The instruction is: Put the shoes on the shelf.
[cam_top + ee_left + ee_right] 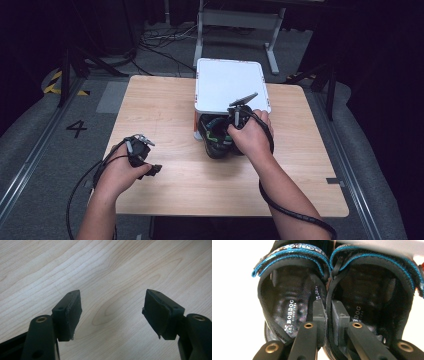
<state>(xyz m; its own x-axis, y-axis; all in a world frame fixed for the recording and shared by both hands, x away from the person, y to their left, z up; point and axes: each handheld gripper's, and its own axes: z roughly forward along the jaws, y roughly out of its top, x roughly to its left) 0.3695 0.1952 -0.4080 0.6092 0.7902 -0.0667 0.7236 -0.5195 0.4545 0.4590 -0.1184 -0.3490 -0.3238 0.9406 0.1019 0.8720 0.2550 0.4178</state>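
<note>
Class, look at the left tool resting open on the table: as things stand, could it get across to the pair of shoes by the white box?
Probably yes. The left tool is open and holds nothing, and bare table lies between it and the shoes. The right tool already pinches their inner edges, crowding that side.

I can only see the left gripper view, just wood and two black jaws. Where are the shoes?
Observer: A pair of black shoes sits at the mouth of a white box on the table, seen from the high view.
Operator: Is anybody holding them?
Observer: Yes. In the right gripper view the right gripper pinches the two inner walls of the shoes together, one jaw inside each shoe.
Operator: What colour is on the straps?
Observer: Blue edging runs along the straps, and the insoles read BOBDOG.
Operator: Where is my gripper, then?
Observer: The left gripper rests open over bare table, off to the left of the shoes.
</note>
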